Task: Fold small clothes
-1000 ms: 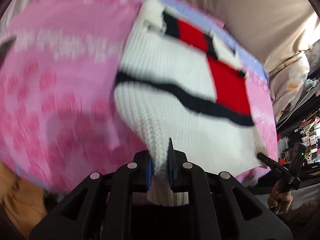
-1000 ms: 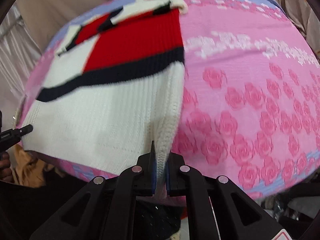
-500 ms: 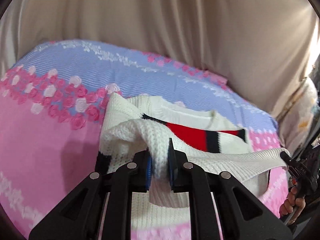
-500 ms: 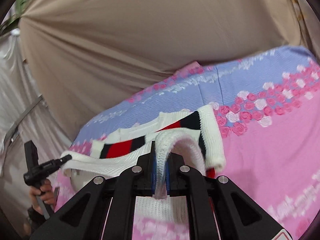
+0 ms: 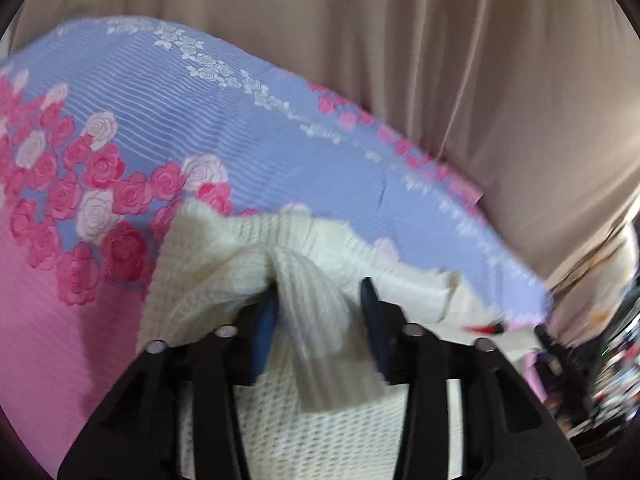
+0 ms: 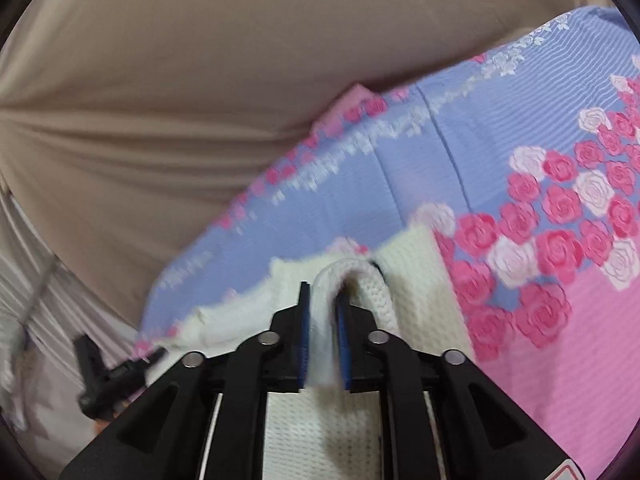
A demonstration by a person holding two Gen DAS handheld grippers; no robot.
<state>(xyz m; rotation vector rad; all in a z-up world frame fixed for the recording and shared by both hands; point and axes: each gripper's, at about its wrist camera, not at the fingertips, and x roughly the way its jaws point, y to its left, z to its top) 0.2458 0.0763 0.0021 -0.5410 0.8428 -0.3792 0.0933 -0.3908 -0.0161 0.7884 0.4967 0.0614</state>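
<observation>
Fold laid; release under way. White knit sweater lies lower centre on the rose-print bed. Left gripper and right gripper fingers just spreading, hem loose between them. Next: withdraw both clear without dragging the hem.

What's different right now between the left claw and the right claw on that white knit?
The left gripper gapes wider than the right gripper. A loose fold of the white sweater lies slack between the left's pads; the right's pads stand close beside a narrow looped edge. Both have just been opening, letting the knit go onto the rose-print bedspread.
</observation>
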